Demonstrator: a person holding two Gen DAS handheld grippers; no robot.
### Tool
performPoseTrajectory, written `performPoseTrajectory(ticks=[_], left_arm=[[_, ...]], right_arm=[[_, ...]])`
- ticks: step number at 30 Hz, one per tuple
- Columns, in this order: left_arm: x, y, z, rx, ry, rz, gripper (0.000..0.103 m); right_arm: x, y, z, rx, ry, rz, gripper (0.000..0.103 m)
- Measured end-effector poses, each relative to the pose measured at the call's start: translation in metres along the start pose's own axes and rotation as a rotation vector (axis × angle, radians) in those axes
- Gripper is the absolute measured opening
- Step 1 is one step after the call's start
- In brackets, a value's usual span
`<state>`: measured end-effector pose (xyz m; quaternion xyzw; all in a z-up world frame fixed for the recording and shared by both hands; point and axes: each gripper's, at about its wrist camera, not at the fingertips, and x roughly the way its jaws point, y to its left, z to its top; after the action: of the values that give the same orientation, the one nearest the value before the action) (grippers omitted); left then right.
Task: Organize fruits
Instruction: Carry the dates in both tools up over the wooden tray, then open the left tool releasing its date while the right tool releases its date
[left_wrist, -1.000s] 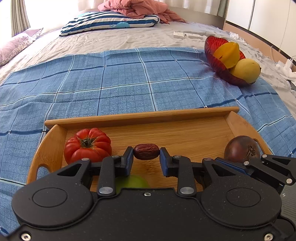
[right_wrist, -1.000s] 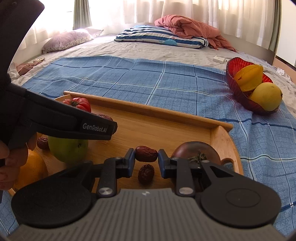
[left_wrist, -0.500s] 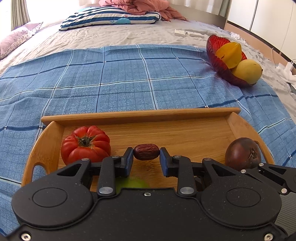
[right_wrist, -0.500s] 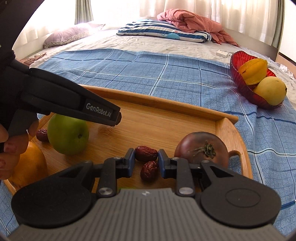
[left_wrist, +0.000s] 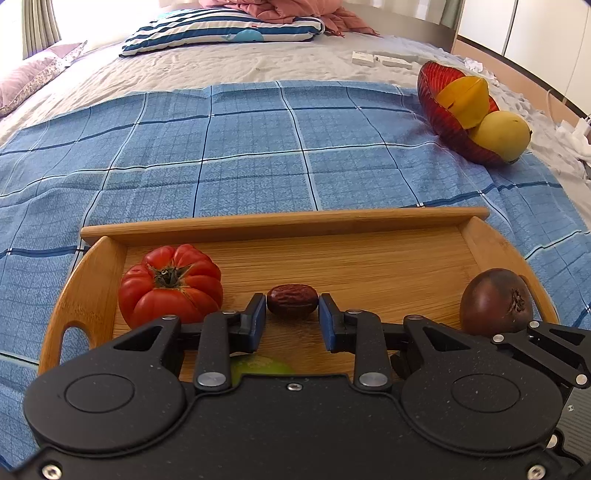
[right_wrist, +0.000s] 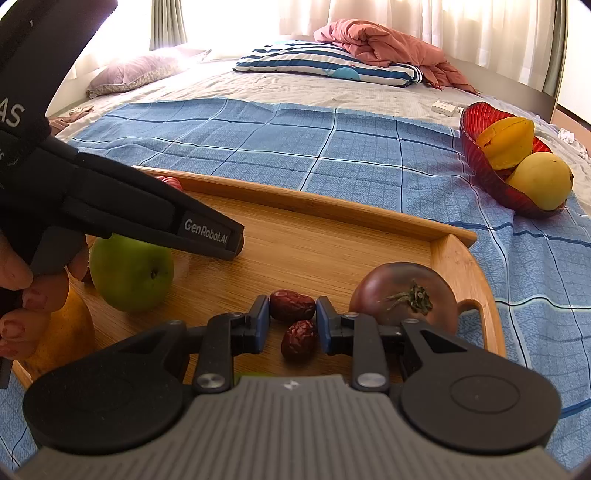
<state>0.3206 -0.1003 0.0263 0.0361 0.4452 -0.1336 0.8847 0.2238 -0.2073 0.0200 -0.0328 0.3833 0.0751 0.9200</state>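
Two red dates in my grippers: my left gripper (left_wrist: 292, 317) pinches a red date (left_wrist: 292, 299) between its blue pads, held over the wooden tray (left_wrist: 284, 223); my right gripper (right_wrist: 289, 320) is clamped on a second date (right_wrist: 291, 300) the same way, with a loose third date (right_wrist: 299, 340) lying on the tray just below it. On the tray I see a ribbed red tomato (left_wrist: 170, 285) at the left end, a dark purple tomato (right_wrist: 403, 294) at the right end near the handle, a green apple (right_wrist: 132, 273) toward the near left, and an orange-yellow fruit (right_wrist: 68, 334) partly hidden behind my fingers (right_wrist: 44, 293). Tray sits on a blue checked cloth (left_wrist: 258, 147) spread on the bed. Well apart, far right, a red bowl (right_wrist: 480, 162) tilts with a starfruit (right_wrist: 508, 142) and a yellow mango (right_wrist: 539, 181) in it. Striped pillow (right_wrist: 328, 68) and pink blanket (right_wrist: 384, 44) at the back.
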Motion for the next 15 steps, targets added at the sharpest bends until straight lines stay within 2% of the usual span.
performPoseTrajectory(ticks=[6, 9, 15], left_arm=[[-0.0009, 0.0014, -0.0002, -0.011, 0.000, 0.000, 0.031], [-0.0027, 0.0031, -0.0002, -0.021, -0.002, 0.000, 0.036], [-0.0089, 0.0060, -0.0013, -0.028, -0.012, -0.001, 0.039]], right_arm=[[0.0000, -0.0001, 0.0001, 0.001, 0.000, 0.000, 0.039], [-0.0009, 0.0001, 0.0004, 0.006, 0.001, 0.002, 0.045], [-0.0030, -0.0005, -0.0001, 0.022, -0.004, 0.006, 0.046]])
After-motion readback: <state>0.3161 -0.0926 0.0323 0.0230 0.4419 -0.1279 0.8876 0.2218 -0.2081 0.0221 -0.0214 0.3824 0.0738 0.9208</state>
